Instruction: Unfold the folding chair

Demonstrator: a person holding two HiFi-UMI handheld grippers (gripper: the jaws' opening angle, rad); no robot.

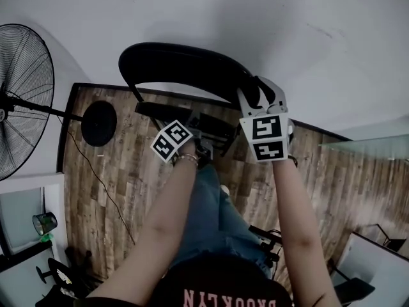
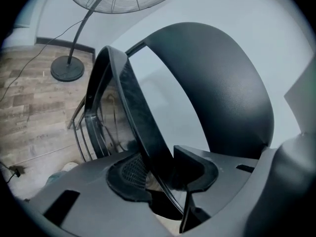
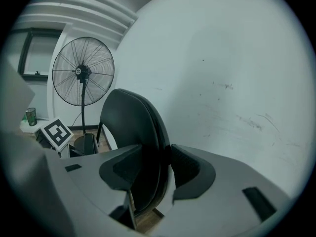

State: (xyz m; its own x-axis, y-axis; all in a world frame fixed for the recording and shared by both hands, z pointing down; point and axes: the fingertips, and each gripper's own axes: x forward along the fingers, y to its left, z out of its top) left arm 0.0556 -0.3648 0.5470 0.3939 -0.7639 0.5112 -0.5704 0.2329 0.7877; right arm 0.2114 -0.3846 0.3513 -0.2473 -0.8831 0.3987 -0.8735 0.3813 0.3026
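Observation:
A black folding chair (image 1: 185, 66) stands against the white wall. Its curved backrest (image 3: 129, 125) is uppermost and its seat panel (image 2: 131, 107) is swung partly away from it. My left gripper (image 2: 160, 174) is shut on the thin edge of the seat; in the head view its marker cube (image 1: 171, 139) sits just before the seat (image 1: 182, 115). My right gripper (image 1: 259, 93) is shut on the right rim of the backrest, and the rim runs between its pads (image 3: 190, 164). The chair's metal legs (image 2: 86, 132) show below the seat.
A pedestal fan (image 1: 22, 101) with a round base (image 1: 99, 123) stands left of the chair, its cable trailing over the wooden floor (image 1: 121, 190). A green cup (image 1: 43, 222) sits on a white shelf at lower left. A glass surface (image 1: 370, 146) lies at right.

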